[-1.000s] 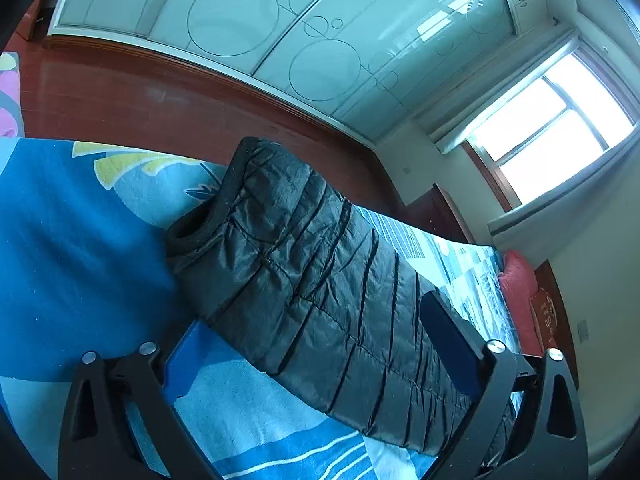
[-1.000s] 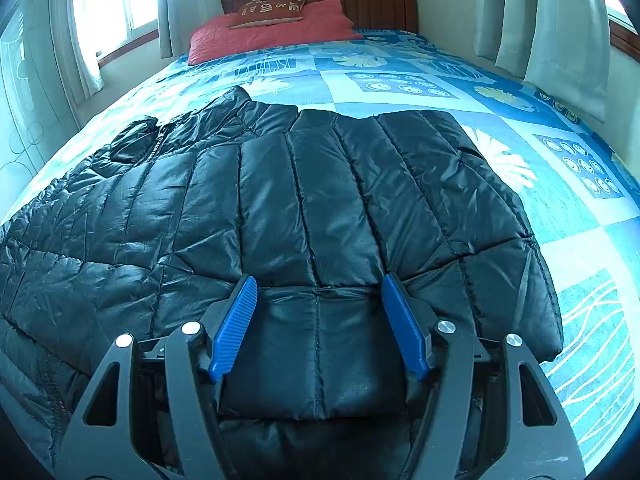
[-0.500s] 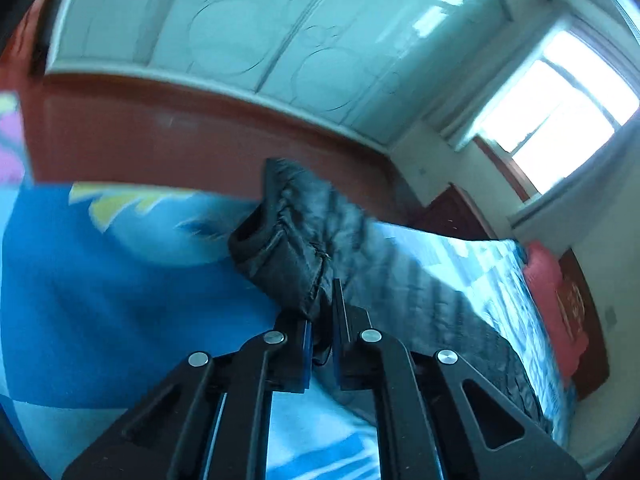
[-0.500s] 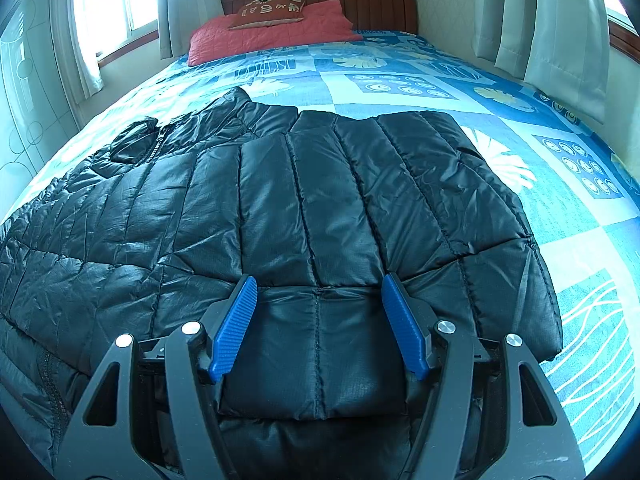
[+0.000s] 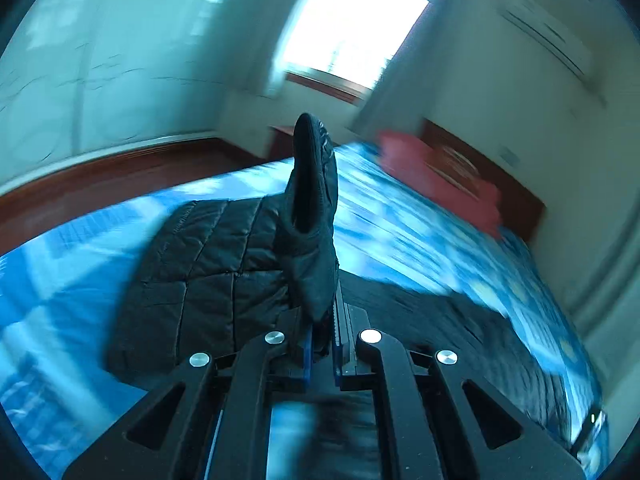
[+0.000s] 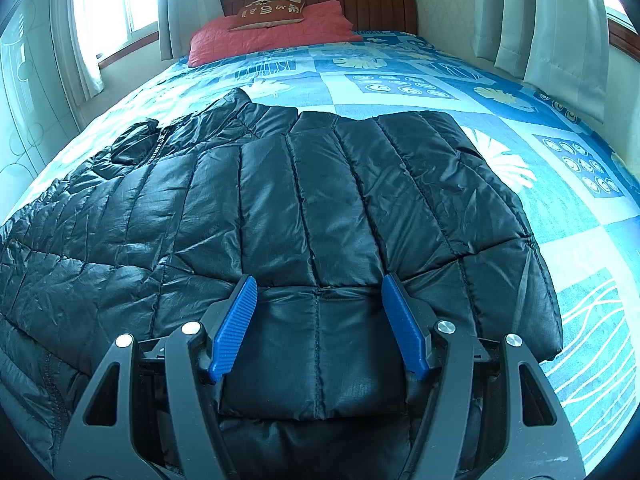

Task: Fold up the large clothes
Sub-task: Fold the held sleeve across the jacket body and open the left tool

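Note:
A black quilted puffer jacket (image 6: pixel 304 200) lies spread on the bed, its collar towards the left. My right gripper (image 6: pixel 318 280) rests over its near edge with the jaws apart. A padded panel of the jacket lies between the blue pads (image 6: pixel 236 320), and I see no pinch on it. In the blurred left wrist view my left gripper (image 5: pixel 322 332) is shut on a sleeve (image 5: pixel 312 240). The sleeve is lifted and stands upright, its cuff opening at the top. Below it lies more of the jacket (image 5: pixel 200 272).
The bed has a blue patterned sheet (image 6: pixel 400 84), a red pillow (image 6: pixel 272 36) and a wooden headboard (image 6: pixel 376 4). Curtains (image 6: pixel 560 32) hang on the right, a window (image 6: pixel 116 4) is on the left. Dark wooden floor (image 5: pixel 100 180) and a pale wardrobe (image 5: pixel 100 60) lie past the bed's edge.
My left gripper went from open around the sleeve to shut on its cuff end, then lifted it and swung round towards the bed's head. The right gripper and the jacket under it stayed still.

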The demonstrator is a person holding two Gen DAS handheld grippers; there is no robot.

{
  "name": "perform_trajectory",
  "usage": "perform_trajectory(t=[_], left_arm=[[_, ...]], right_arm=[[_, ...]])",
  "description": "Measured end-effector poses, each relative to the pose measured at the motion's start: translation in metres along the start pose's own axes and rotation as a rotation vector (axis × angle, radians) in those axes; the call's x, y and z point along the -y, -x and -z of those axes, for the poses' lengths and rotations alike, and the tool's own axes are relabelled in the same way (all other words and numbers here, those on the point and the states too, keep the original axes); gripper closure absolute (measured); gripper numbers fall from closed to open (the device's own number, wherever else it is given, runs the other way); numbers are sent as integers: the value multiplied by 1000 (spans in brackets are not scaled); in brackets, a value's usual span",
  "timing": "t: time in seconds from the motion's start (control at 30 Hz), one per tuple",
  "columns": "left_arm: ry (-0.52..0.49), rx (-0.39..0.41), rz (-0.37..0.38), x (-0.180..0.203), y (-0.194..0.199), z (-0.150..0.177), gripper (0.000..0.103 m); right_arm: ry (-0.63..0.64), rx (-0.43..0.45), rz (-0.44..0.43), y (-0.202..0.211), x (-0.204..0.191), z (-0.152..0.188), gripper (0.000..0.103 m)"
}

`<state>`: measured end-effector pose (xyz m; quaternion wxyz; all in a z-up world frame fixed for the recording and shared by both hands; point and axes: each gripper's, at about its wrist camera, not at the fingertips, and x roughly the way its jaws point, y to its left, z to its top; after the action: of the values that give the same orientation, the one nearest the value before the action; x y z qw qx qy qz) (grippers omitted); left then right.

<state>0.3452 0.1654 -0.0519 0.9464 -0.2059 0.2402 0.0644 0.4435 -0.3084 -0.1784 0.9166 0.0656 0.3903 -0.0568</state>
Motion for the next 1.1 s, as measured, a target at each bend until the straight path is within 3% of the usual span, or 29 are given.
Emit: perform_trajectory(t=[0.17,0.33,0.7,0.77,0.83,0.9,1.1], left_arm=[[-157,-82,97,100,-30,32,96],[-238,-171,164,166,-47,73,96],[-441,-323,172,242,-85,149,93],[-472,-330,170,250,-84,154,79],[-478,-312,178,249,-73,153,45],[-473,-281,177,251,-65,151,34],[-458,-253,180,231,-39,132,33]], right_arm=[[-7,3,-10,0,2,-3,38],[-8,4,-10,0,2,-2,38],[-12,6,-10,0,2,-2,38],[-13,7,-11,1,2,-1,38],[-14,7,-12,1,2,-1,38],[-18,5,-15,0,2,-2,38],[-72,2,-38,15,7,-12,38]])
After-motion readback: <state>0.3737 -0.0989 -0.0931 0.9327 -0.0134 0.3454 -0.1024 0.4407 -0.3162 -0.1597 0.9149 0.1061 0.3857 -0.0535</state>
